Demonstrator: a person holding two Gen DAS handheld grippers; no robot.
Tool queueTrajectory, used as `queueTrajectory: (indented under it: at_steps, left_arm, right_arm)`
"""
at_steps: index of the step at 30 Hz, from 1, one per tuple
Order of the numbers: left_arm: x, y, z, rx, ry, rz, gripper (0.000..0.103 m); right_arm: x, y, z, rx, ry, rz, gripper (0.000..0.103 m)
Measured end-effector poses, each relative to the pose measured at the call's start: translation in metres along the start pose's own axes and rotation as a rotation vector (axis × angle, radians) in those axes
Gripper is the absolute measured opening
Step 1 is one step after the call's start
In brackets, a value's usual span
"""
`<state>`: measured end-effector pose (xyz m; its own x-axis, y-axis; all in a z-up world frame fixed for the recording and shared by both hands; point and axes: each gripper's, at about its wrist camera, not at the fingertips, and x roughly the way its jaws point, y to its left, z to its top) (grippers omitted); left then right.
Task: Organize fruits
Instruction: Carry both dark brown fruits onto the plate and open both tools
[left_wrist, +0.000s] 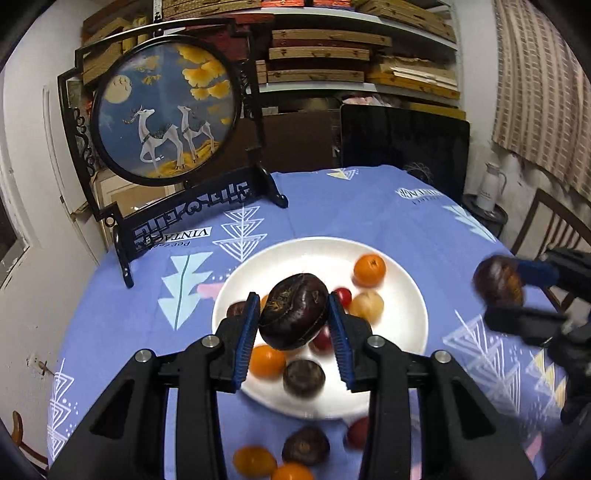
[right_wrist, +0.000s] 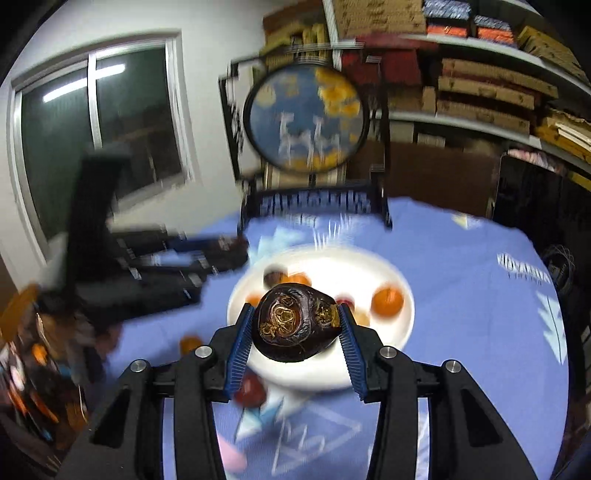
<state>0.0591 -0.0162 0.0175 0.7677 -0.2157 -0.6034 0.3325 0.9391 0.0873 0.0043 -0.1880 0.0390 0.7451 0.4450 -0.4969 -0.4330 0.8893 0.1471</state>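
My left gripper (left_wrist: 293, 310) is shut on a dark purple-brown fruit (left_wrist: 291, 312) and holds it above the white plate (left_wrist: 402, 332). The plate holds oranges (left_wrist: 369, 270), a red cherry tomato (left_wrist: 343, 296), a pale yellow fruit (left_wrist: 366, 305) and another dark fruit (left_wrist: 303, 377). My right gripper (right_wrist: 295, 325) is shut on a second dark fruit (right_wrist: 295, 326) above the plate's near edge (right_wrist: 295, 373); it also shows blurred in the left wrist view (left_wrist: 498, 286). Loose fruits lie on the blue cloth: a dark one (left_wrist: 306, 445), oranges (left_wrist: 255, 461) and a red one (left_wrist: 357, 434).
A round deer picture in a black stand (left_wrist: 166, 110) stands at the table's far left. A black panel (left_wrist: 404, 142) leans behind the table. A chair (left_wrist: 554, 221) and a white kettle (left_wrist: 491, 186) are at the right. The left gripper shows blurred in the right wrist view (right_wrist: 221, 254).
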Motion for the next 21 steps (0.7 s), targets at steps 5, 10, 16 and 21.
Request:
queueTrajectory:
  at_steps: [5, 10, 16, 21]
  left_arm:
    - [0.028, 0.0, 0.015, -0.002, 0.02, 0.033, 0.036]
    - [0.055, -0.001, 0.022, -0.026, 0.034, 0.047, 0.036]
    - [0.082, -0.005, 0.012, -0.044, 0.069, 0.022, 0.036]
    - [0.089, -0.003, 0.006, -0.039, 0.082, 0.026, 0.036]
  right_arm:
    - [0.011, -0.015, 0.03, 0.022, -0.065, 0.021, 0.046]
    - [0.027, -0.026, 0.04, 0.051, -0.097, 0.053, 0.046]
    - [0.051, -0.041, 0.021, 0.122, -0.084, 0.096, 0.046]
    - [0.063, -0.053, 0.013, 0.156, -0.059, 0.091, 0.046]
